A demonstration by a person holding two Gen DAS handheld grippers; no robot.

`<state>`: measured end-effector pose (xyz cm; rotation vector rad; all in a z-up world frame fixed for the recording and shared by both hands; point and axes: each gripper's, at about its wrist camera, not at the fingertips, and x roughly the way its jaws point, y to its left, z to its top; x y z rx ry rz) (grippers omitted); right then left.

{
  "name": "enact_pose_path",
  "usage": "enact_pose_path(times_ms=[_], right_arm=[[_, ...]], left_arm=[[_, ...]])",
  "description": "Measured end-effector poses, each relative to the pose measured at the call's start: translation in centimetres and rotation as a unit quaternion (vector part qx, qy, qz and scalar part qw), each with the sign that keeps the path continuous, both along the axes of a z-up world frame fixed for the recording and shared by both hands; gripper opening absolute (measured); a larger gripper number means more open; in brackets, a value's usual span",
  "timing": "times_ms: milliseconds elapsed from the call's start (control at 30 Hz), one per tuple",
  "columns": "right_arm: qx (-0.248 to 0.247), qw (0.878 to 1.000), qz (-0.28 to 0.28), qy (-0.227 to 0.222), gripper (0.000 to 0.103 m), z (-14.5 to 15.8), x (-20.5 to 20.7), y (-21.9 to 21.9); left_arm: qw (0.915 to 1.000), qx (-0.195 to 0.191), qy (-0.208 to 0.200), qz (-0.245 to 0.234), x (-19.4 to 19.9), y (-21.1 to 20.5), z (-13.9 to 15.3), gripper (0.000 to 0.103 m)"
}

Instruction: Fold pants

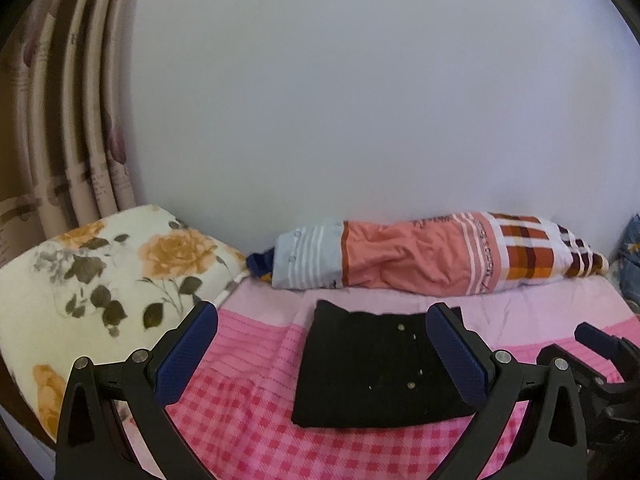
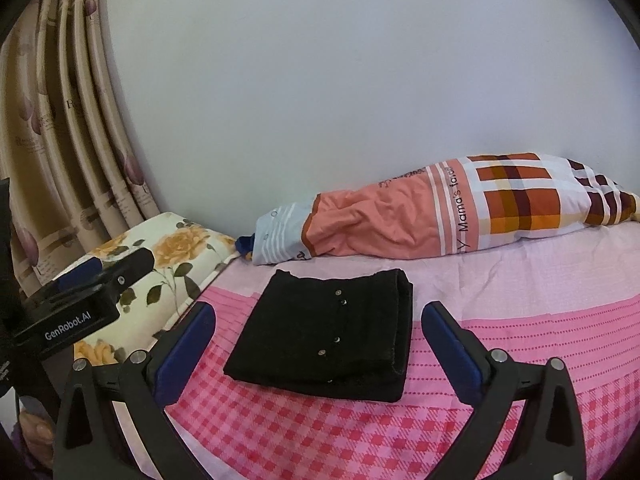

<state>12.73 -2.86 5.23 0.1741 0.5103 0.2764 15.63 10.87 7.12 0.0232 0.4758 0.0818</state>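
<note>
The black pants (image 1: 376, 364) lie folded into a compact rectangle on the pink checked bedsheet (image 1: 256, 432); small metal studs show on top. They also show in the right wrist view (image 2: 328, 332). My left gripper (image 1: 322, 344) is open and empty, its blue-padded fingers (image 1: 188, 352) standing just in front of the pants. My right gripper (image 2: 318, 344) is open and empty too, in front of the pants without touching. The right gripper's body shows at the right edge of the left wrist view (image 1: 600, 364), and the left gripper's body at the left of the right wrist view (image 2: 80, 300).
A floral pillow (image 1: 100, 280) lies at the left of the bed. A long orange and plaid bolster pillow (image 1: 432, 252) lies along the white wall (image 1: 360, 100) behind the pants. Curtains (image 1: 72, 120) hang at the left.
</note>
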Motion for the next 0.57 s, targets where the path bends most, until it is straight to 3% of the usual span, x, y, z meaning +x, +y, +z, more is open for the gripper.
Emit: enact_pose_path(times_ms=[167,567], right_arm=[[-0.001,1.000,-0.002,0.014,0.102,-1.0,0.6,-0.4],[-0.004,1.000,0.003,0.026,0.102,-1.7,1.1,-0.4]], left_arm=[[0.9992,-0.011,0.036,-0.013,1.4,-0.2,-2.1,0.103],[0.9994,-0.022,0.026,-0.011,1.1,-0.3,-2.6,0.103]])
